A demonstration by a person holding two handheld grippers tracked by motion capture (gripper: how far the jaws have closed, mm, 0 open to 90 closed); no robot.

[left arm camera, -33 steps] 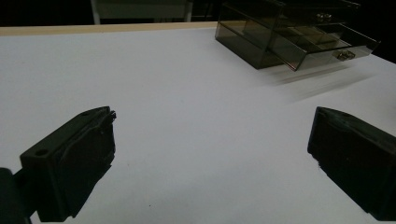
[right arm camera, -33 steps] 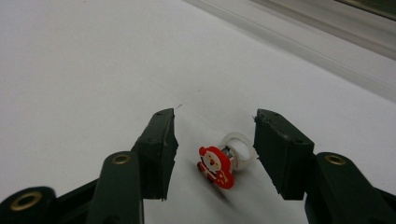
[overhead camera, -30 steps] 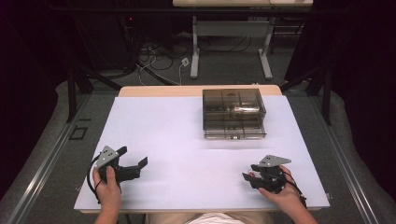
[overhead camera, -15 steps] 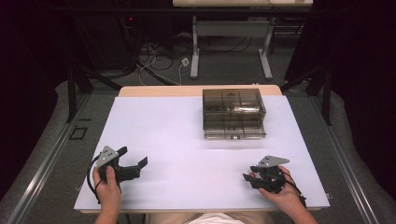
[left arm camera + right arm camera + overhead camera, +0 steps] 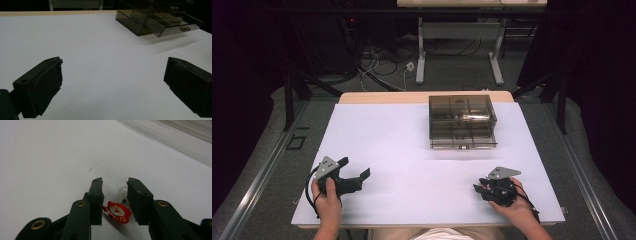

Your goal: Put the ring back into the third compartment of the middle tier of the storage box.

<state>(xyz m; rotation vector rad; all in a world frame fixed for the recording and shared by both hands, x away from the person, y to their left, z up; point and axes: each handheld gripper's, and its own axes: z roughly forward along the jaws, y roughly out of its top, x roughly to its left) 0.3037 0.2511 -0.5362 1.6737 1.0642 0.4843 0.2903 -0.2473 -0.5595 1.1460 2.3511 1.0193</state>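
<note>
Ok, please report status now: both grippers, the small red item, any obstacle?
Left gripper open, empty. Right gripper jaws just closing around red-white trinket; contact unclear. Smoky drawer box far off, nothing in the way.

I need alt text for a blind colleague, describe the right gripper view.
The right claw has just been closing around a small red and white charm with a clear loop lying on the white table; whether the pads touch it is unclear.
</note>
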